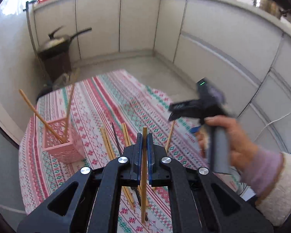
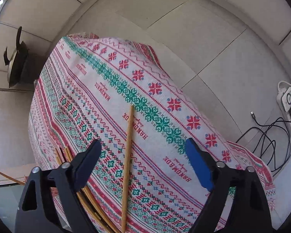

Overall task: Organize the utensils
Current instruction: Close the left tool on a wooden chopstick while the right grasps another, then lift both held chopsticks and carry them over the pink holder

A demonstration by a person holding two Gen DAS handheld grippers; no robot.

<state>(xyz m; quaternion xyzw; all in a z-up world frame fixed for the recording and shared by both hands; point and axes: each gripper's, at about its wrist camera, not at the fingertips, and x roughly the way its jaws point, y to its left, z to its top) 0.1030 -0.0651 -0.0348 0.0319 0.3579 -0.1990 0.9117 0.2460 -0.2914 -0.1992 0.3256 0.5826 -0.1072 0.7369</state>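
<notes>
My left gripper [image 1: 144,136] is shut on a wooden chopstick [image 1: 144,174] and holds it upright above the patterned tablecloth [image 1: 110,101]. A pink lattice basket [image 1: 65,145] stands at the left with two chopsticks [image 1: 41,117] leaning in it. Several loose chopsticks [image 1: 107,143] lie on the cloth between the basket and my left gripper. My right gripper [image 2: 143,145] is open and empty, hovering over a single chopstick [image 2: 127,163] that lies on the cloth. It also shows in the left wrist view [image 1: 184,108], held by a hand at the right.
A dark stand with a lidded pan [image 1: 58,42] is beyond the table's far left corner. White cabinets [image 1: 213,38] line the room. A power strip with cables [image 2: 287,104] lies on the floor to the right. More chopsticks [image 2: 87,194] lie under the right gripper's left finger.
</notes>
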